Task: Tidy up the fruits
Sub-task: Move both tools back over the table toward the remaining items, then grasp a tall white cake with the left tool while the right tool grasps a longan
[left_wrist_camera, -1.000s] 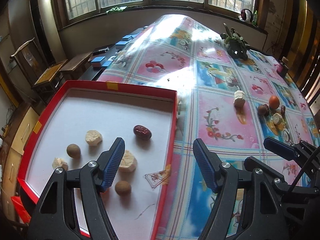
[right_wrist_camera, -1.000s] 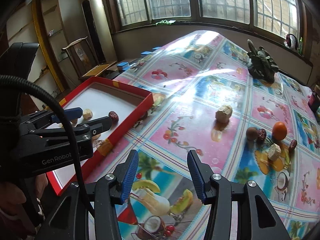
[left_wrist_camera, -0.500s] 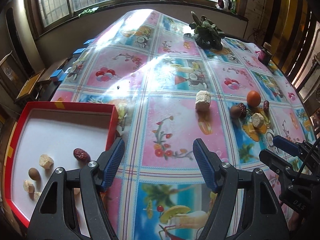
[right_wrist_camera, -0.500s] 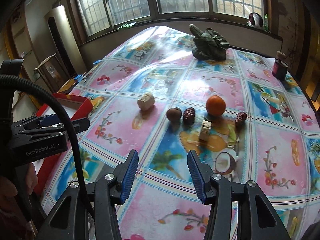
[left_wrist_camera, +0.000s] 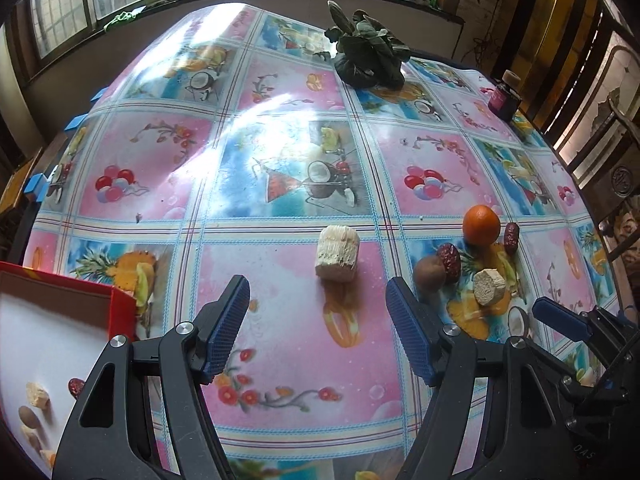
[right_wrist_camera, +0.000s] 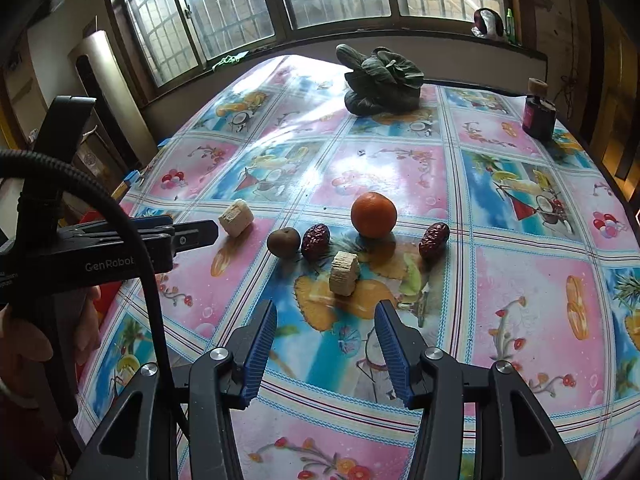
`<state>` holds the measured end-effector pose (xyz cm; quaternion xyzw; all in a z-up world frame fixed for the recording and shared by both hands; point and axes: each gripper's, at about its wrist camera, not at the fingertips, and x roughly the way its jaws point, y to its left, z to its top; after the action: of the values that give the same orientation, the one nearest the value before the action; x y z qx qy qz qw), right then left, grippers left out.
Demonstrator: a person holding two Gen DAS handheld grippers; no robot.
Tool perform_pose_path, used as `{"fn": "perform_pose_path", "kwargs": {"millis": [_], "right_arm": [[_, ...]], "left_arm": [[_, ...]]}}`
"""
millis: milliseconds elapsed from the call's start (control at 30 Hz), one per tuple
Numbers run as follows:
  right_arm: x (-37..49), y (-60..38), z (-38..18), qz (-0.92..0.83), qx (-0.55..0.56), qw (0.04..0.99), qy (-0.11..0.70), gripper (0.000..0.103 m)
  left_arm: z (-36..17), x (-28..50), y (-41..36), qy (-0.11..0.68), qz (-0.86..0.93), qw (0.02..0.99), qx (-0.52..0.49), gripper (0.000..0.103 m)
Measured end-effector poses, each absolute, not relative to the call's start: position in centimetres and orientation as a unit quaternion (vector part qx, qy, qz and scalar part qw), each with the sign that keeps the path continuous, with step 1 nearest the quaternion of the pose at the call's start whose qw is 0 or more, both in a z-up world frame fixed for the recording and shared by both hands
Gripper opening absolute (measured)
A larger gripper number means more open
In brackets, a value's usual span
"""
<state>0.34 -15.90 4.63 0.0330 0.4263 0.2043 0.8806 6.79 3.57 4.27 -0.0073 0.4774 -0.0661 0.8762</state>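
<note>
Left wrist view shows our left tool spread and empty near a pale chunk, a few fruits already in the red tray, while our right tool, also spread and empty, faces the orange, dates and others still on the counter.

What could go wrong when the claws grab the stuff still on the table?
1. The orange is round and the tablecloth looks slick, so a nudge might send it rolling.
2. The brown fruit, two red dates and the pale chunk sit close together. The right claw, open with nothing in it, could bump a neighbour.
3. The other pale chunk, ahead of the open left claw, looks crumbly and might break if squeezed.
</note>
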Motion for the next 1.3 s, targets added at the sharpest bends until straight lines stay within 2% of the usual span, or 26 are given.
{"fn": "perform_pose_path", "kwargs": {"millis": [567,733,900,1067,1167,1200,1233,1300], "right_arm": [[1.7,-14.1,5.6,0.246,0.009,0.878,0.411,0.049],[2.8,-11.6,6.1,0.279,-0.038,0.872,0.401,0.049],[4.8,-9.1,5.3,0.295,-0.088,0.860,0.407,0.047],[6.3,-8.4,3.9,0.295,-0.106,0.855,0.412,0.042],[6.4,-8.1,3.7,0.295,-0.120,0.850,0.419,0.032],[6.3,-7.9,3.3,0.292,-0.128,0.847,0.425,0.025],[6.1,-7.8,3.0,0.289,-0.134,0.845,0.430,0.025],[5.7,-8.0,3.0,0.285,-0.129,0.849,0.425,0.025]], "left_arm": [[1.6,10.5,3.7,0.502,-0.032,0.864,0.013,0.071],[1.8,10.7,4.6,0.504,-0.021,0.863,0.004,0.061],[1.8,10.6,5.0,0.505,-0.018,0.863,0.007,0.061],[1.8,10.5,4.9,0.501,-0.018,0.865,0.015,0.062],[1.7,10.5,4.7,0.498,-0.017,0.867,0.016,0.062],[1.7,10.5,4.6,0.497,-0.016,0.868,0.020,0.062],[1.7,10.4,4.6,0.495,-0.017,0.868,0.022,0.060],[1.9,10.3,4.4,0.496,-0.030,0.868,0.017,0.043]]}}
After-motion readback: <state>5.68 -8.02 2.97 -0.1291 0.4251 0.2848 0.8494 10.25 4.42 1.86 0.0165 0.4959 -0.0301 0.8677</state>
